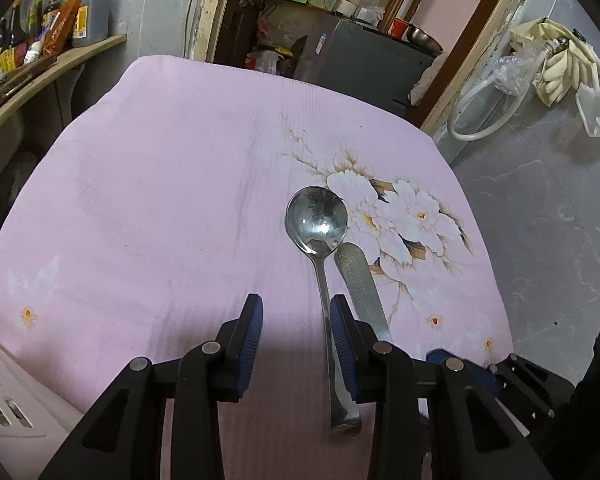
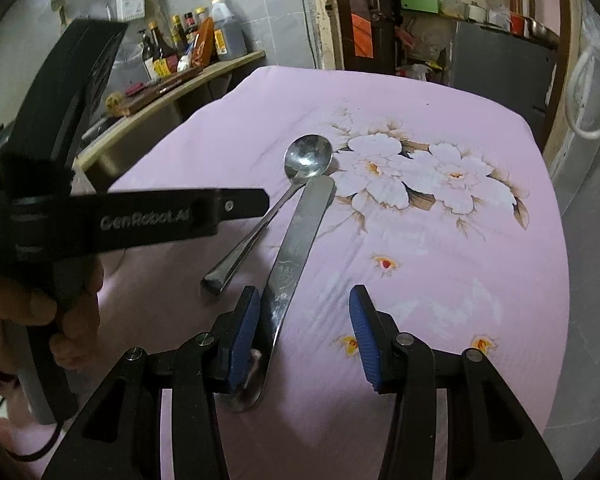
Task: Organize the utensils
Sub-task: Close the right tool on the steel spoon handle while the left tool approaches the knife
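Observation:
A round-bowled steel spoon [image 1: 317, 220] lies on the pink flowered cloth [image 1: 160, 200], bowl away from me, handle running toward me. A second, flat-handled steel utensil [image 1: 362, 284] lies beside it on the right. My left gripper [image 1: 296, 336] is open; the spoon's handle lies just inside its right finger [image 1: 342, 344]. In the right wrist view the spoon [image 2: 306, 156] and the flat utensil [image 2: 300, 236] lie side by side. My right gripper [image 2: 304, 332] is open, and the flat utensil's near end lies by its left finger [image 2: 246, 332].
A white slotted basket [image 1: 8, 404] sits at the cloth's near left. A shelf with sauce bottles [image 1: 52, 20] stands at the left. The grey floor [image 1: 540, 220] drops off past the table's right edge. The left gripper's body [image 2: 112, 220] fills the left of the right wrist view.

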A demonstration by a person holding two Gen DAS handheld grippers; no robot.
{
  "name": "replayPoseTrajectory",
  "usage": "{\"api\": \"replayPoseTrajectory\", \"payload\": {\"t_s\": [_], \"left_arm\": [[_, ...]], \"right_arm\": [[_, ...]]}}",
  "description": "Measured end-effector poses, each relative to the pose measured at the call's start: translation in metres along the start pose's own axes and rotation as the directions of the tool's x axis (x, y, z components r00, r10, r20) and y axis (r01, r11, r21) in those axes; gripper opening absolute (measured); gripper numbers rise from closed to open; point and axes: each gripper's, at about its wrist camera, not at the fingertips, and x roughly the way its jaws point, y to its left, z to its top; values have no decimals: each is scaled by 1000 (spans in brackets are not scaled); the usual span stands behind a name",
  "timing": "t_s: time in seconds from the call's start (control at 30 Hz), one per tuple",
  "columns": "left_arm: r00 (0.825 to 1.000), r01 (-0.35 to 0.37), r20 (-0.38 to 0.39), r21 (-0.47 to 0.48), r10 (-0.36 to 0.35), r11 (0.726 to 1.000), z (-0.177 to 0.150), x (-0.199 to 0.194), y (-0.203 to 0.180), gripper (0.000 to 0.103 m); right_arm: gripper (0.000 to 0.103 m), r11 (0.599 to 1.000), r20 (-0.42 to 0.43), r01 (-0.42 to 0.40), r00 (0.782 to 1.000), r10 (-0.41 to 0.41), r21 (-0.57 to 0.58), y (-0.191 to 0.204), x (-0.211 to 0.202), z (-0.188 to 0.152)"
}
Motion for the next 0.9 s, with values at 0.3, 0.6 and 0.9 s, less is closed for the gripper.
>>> {"api": "replayPoseTrajectory", "payload": {"t_s": [0.3,0.6,0.9], "left_arm": [[1000,10,-9,1,-10,1000,-1,1,-1,33],[1000,9,-6,-7,-9,1000,9,11,-3,33],[1000,3,3,-33,-3,999,29,26,-6,33]], "right_arm": [[20,991,-14,124,992,-125,-47,13,-12,-3],[14,980,9,195,981,-195,37,-11,-15,1],[14,980,13,164,986,-167,116,-37,8,26]]}}
